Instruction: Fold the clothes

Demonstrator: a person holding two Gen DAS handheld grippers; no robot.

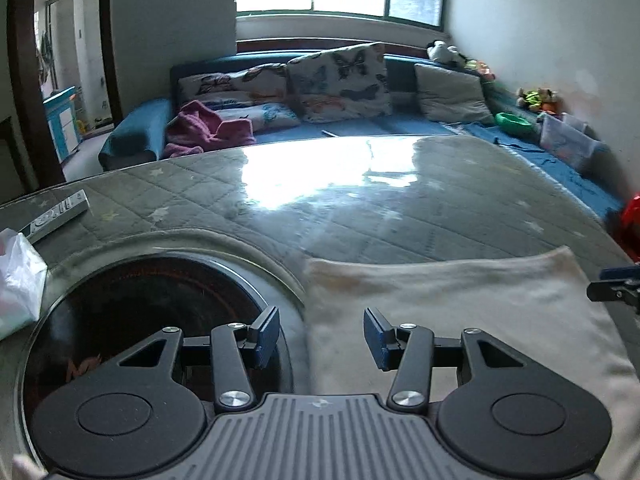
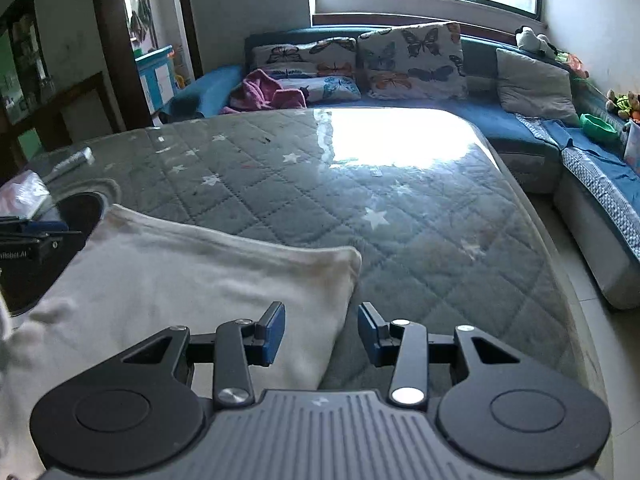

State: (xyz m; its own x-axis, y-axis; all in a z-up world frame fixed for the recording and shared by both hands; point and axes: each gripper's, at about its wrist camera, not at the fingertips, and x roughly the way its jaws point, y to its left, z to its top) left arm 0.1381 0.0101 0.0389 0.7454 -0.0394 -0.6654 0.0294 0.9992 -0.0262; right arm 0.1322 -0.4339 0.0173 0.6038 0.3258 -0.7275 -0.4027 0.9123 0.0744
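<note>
A white garment point(image 1: 460, 312) lies flat on the glass-topped table with the quilted star cloth point(image 1: 360, 208). My left gripper point(image 1: 321, 338) is open and empty, hovering over the garment's left edge, beside a round black inset. In the right wrist view the same garment point(image 2: 180, 280) lies at the left. My right gripper point(image 2: 321, 332) is open and empty over the garment's right edge. The right gripper's tip shows at the far right of the left wrist view point(image 1: 616, 284); the left gripper shows at the left edge of the right wrist view point(image 2: 28, 240).
A round black inset point(image 1: 152, 320) sits in the table at the left. A remote control point(image 1: 56, 216) and a white plastic bag point(image 1: 16, 276) lie at the far left. A blue sofa point(image 2: 520, 120) with butterfly cushions point(image 2: 412, 60) and a pink cloth point(image 2: 260, 92) wraps around behind the table.
</note>
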